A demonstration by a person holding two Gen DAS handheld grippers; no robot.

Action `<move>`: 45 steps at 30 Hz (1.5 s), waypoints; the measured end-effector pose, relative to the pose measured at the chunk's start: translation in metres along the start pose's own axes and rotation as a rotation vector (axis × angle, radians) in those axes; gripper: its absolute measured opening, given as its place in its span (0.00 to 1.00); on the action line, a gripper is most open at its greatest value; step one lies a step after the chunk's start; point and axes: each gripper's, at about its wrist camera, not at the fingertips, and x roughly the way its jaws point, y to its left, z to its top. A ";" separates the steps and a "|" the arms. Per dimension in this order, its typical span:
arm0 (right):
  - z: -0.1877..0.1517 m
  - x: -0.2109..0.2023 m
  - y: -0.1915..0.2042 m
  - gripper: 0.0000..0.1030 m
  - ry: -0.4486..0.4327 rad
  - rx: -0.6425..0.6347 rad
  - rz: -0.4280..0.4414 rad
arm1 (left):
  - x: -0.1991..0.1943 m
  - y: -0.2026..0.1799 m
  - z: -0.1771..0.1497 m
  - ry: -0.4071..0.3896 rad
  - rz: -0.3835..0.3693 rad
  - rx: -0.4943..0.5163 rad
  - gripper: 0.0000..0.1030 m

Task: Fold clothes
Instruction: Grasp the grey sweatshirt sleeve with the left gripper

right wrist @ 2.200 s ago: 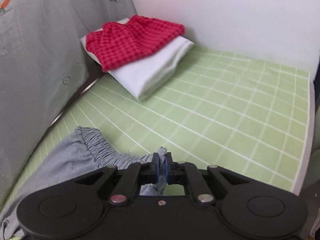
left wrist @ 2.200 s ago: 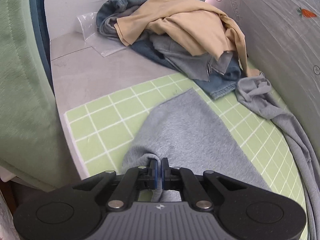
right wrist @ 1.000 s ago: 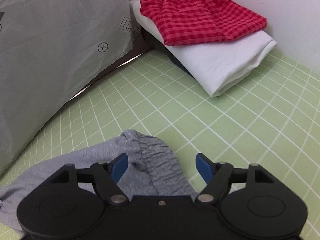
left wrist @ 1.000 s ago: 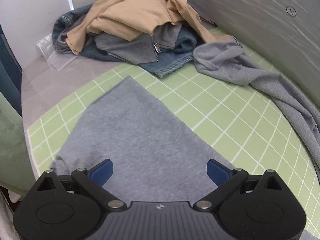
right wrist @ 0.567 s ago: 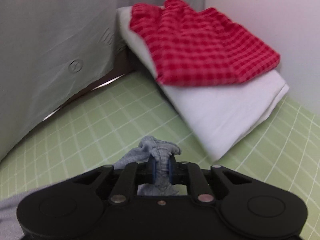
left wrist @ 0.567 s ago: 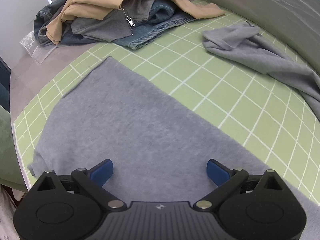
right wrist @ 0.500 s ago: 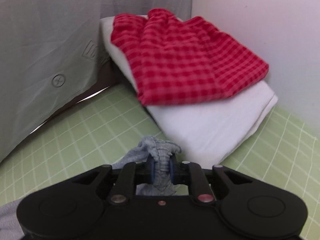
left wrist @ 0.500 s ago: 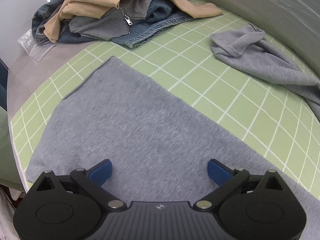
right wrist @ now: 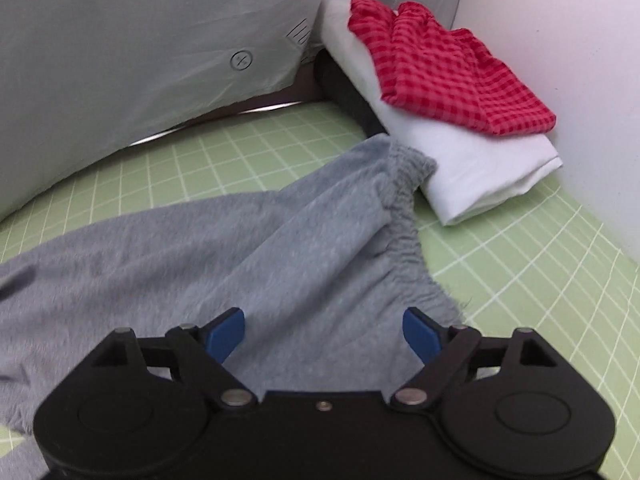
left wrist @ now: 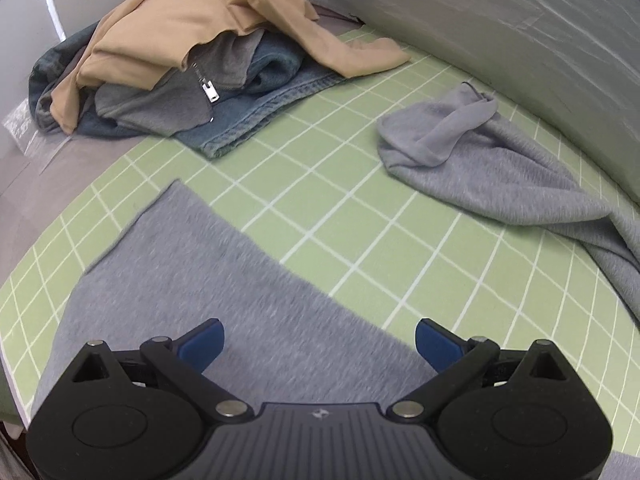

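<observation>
Grey sweatpants lie on the green grid mat (left wrist: 360,208). In the left wrist view one leg (left wrist: 208,280) lies flat under my open, empty left gripper (left wrist: 318,344), and the other leg (left wrist: 500,176) lies crumpled at the right. In the right wrist view the elastic waistband (right wrist: 404,216) lies spread on the mat, just ahead of my open, empty right gripper (right wrist: 323,330), with its far end touching the folded stack.
A pile of unfolded clothes (left wrist: 180,60), tan, grey and denim, sits at the far left of the mat. A folded white garment (right wrist: 460,160) with a red checked one (right wrist: 440,72) on top lies by the white wall. A grey fabric panel (right wrist: 140,40) runs along the back.
My right gripper was shut on the waistband and carried it toward the folded stack; now it is open and the waistband lies on the mat. My left gripper stays open and has shifted right over the leg.
</observation>
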 end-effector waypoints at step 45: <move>0.008 0.030 0.029 0.85 0.084 0.081 -0.159 | 0.044 -0.101 0.205 -0.288 -0.509 -0.164 0.72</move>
